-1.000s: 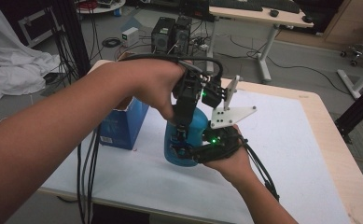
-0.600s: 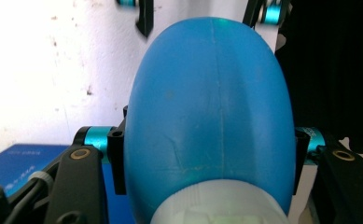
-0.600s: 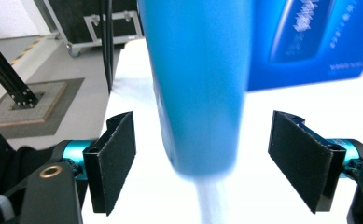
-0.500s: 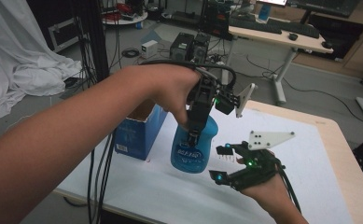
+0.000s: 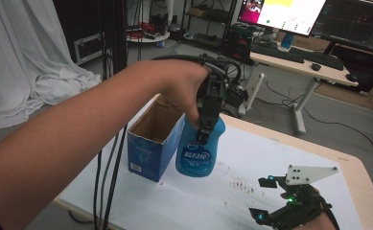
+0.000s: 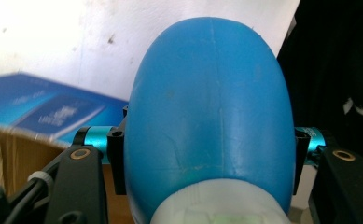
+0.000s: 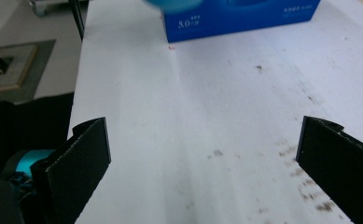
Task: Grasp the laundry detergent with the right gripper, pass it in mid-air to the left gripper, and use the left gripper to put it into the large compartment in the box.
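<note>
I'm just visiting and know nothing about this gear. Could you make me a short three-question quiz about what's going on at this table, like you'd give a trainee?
1. True or false: the blue bottle stands on the white table.
2. What is between the right gripper jaws? A) the bottle B) nothing C) a cable
3. What stands open-topped beside the bottle?

Key:
1. False: the left gripper holds it in the air, clamped from above.
2. B: the jaws have just been opening and stand wide over bare table.
3. The blue cardboard box.
</note>
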`<state>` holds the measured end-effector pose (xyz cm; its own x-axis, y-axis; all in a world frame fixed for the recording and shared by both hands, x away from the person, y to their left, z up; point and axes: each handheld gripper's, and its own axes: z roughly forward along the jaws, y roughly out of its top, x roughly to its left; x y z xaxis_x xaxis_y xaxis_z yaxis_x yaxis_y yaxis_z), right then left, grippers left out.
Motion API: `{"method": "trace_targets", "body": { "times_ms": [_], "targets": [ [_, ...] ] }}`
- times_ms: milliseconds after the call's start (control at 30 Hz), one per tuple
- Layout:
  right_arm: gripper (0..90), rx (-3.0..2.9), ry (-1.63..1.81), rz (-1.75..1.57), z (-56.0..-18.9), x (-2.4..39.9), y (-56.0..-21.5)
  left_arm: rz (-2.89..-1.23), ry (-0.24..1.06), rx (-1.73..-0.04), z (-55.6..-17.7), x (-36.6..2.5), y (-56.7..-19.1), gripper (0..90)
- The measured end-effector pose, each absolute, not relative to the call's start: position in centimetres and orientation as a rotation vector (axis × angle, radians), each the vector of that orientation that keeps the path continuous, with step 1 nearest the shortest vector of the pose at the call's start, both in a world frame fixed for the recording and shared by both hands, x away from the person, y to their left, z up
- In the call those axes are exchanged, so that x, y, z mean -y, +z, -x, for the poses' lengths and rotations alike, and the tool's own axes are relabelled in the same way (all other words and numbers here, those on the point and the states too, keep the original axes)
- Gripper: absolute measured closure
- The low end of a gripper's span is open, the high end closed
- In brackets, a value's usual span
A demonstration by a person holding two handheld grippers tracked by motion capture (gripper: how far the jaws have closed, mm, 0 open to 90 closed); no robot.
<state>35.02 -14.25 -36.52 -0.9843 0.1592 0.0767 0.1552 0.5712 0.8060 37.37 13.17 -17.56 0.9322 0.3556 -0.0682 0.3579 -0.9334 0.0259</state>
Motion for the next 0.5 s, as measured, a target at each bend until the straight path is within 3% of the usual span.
{"method": "trace_targets", "body": {
  "times_ms": [167, 500],
  "targets": [
    [0.7, -2.833, 1.339, -0.284, -35.4, 15.1, -35.8, -2.992, -0.099, -0.724, -38.0, -15.1, -15.6, 39.0],
    [0.8, -2.853, 1.268, -0.292, -36.1, 16.5, -34.5, -2.755, -0.024, -1.252, -38.9, -19.4, -11.3, 38.9]
  ]
}}
